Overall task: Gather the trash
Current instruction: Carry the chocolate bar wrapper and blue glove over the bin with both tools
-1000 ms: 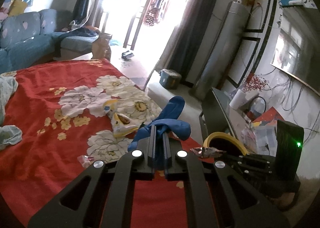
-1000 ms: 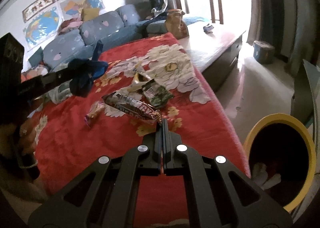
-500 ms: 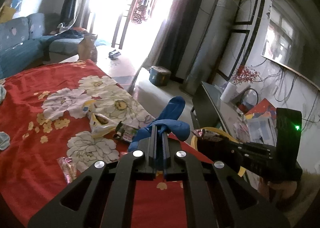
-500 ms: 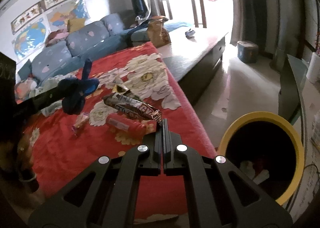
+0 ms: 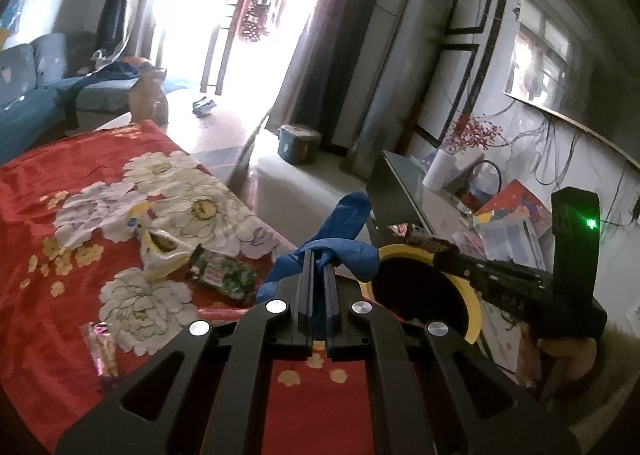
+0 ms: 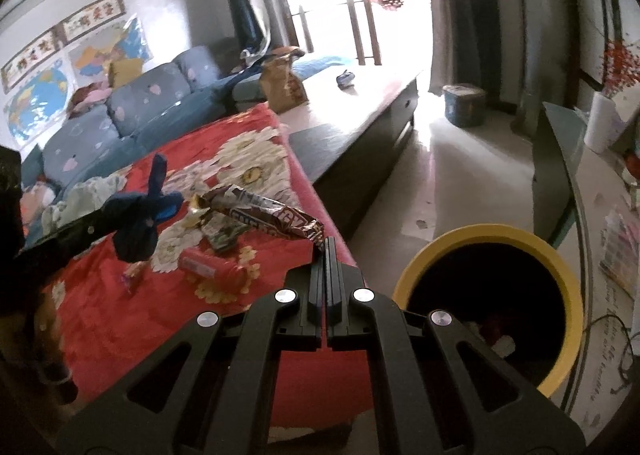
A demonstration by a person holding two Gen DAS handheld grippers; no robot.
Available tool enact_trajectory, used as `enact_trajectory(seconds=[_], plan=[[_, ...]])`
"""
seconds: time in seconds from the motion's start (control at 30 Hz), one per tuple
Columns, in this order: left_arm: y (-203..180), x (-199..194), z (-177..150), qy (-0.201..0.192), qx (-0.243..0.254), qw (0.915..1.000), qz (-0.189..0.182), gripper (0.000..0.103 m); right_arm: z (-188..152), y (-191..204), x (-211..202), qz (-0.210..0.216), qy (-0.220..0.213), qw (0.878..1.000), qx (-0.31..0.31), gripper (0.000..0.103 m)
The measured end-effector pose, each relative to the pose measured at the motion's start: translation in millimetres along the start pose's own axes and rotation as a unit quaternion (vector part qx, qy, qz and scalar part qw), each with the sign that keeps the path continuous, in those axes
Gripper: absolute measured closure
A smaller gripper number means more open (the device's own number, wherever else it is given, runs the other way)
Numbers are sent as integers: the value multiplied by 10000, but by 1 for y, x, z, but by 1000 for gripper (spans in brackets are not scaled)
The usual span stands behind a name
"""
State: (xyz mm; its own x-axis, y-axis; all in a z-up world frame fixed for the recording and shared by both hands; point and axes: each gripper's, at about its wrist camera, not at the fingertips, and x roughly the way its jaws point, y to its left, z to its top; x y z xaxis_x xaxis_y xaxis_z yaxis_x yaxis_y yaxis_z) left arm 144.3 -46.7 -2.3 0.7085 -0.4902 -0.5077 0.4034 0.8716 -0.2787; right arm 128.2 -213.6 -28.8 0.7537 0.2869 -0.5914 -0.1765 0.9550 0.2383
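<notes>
Left wrist view, left to right: red floral cloth filling the left half, a yellow wrapper and a green packet lying on it at centre left. Left gripper at centre, jaws clamping a blue glove. Yellow-rimmed bin sitting lower right of centre.

Right wrist view, left to right: the glove hanging at left centre; a red tube lying on the cloth. Right gripper at centre, jaws pinching a brown candy wrapper by its end, held up left of the bin at lower right.
</notes>
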Motion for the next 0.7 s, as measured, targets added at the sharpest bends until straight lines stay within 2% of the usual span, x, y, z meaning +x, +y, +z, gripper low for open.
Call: enact_trajectory(seconds=[0.7], plan=[[-48,40,4,304,556,9970,-443,99,4,-69,-14,-769,-179,9936,804,103]])
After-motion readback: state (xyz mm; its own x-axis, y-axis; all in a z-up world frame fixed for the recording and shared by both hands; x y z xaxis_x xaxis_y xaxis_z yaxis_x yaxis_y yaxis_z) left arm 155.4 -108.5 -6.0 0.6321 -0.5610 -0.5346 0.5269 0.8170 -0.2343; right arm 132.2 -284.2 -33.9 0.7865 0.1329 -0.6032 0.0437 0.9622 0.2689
